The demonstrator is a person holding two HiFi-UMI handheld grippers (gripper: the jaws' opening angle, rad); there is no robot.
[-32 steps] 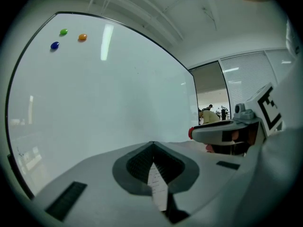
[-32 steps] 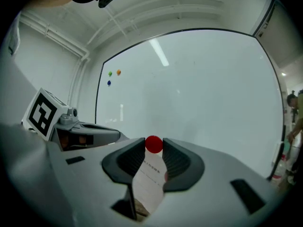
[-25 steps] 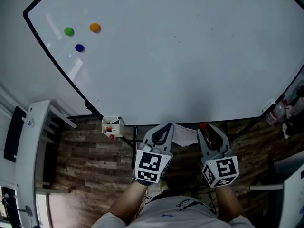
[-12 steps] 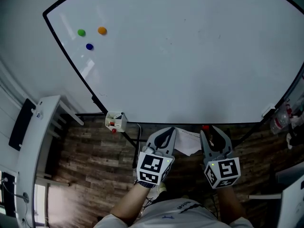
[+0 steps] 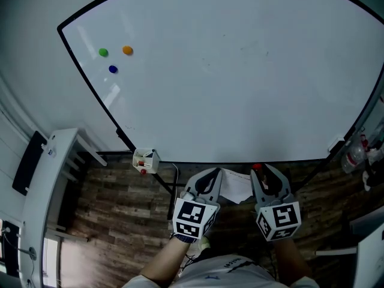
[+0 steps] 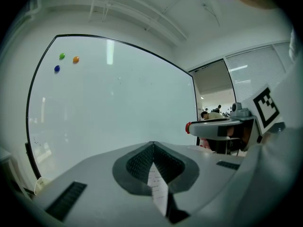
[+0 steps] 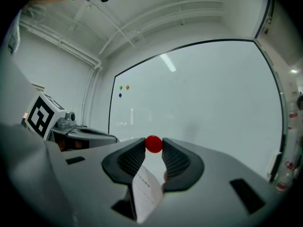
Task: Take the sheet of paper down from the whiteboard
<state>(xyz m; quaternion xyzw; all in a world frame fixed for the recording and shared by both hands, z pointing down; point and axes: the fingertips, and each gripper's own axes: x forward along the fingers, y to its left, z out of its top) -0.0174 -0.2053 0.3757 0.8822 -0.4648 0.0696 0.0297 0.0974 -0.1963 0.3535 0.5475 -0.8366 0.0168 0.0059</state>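
The whiteboard (image 5: 240,71) stands in front of me, bare of the sheet of paper (image 5: 236,186), which hangs below its bottom edge between my two grippers. My left gripper (image 5: 209,174) is clamped flat on the sheet's edge. My right gripper (image 5: 263,173) is closing its wide jaws, tips pinching a red magnet (image 7: 153,144). Green (image 5: 103,52), orange (image 5: 127,50) and blue (image 5: 113,69) magnets sit on the board's upper left.

The faintly printed sheet of paper (image 5: 236,186) sits off the whiteboard (image 5: 240,89), just below its bottom edge.
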